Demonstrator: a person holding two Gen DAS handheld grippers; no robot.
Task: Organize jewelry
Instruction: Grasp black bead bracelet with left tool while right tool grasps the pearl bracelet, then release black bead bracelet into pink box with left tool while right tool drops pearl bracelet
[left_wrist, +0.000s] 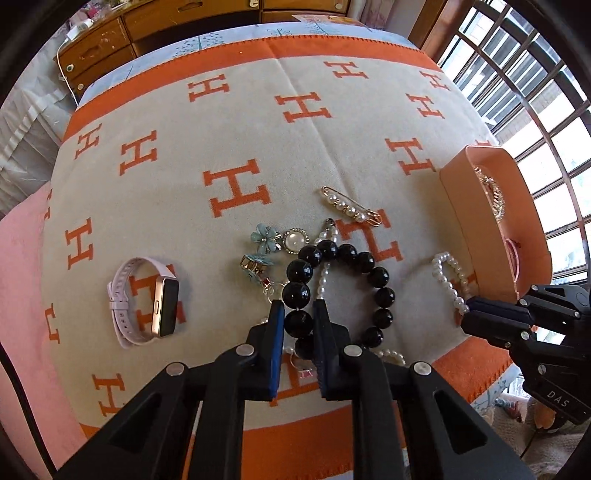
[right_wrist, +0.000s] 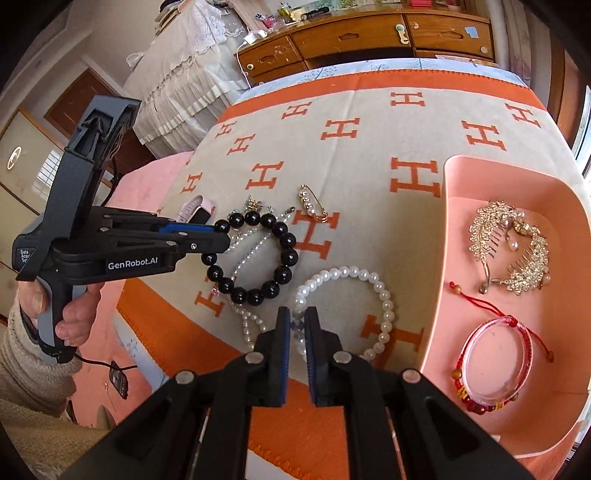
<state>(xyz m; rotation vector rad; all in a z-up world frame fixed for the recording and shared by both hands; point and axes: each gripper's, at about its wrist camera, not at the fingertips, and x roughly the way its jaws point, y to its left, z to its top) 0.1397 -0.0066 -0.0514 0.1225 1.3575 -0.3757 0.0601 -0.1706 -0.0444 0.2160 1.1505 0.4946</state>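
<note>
Partly done: pink plastic tray (right_wrist: 461, 173) at 3 o'clock holds 3 pcs; L gripper (left_wrist: 298, 310) clamps black bead bracelet (left_wrist: 384, 295), R gripper (right_wrist: 298, 317) white pearl bracelet (right_wrist: 384, 306); rest on blanket.

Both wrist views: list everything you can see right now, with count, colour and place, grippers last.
Black bead bracelet: one, black, mid-blanket, clamped by the left gripper.
White pearl bracelet: one, white, beside the tray, clamped by the right gripper.
Pearl pin brooch: one, gold with pearls, behind the bracelets.
Flower ornament: one, pale blue, by a round white brooch.
Smart band: one, pink strap, left on the blanket.
Tray: one, peach, right edge.
Hair combs: gold leaf-shaped pieces, count unclear, in the tray.
Red cord bracelet: one, in the tray.
Blanket: one, beige with orange letters.
Left gripper: shut on black beads.
Right gripper: shut on pearls.
</note>
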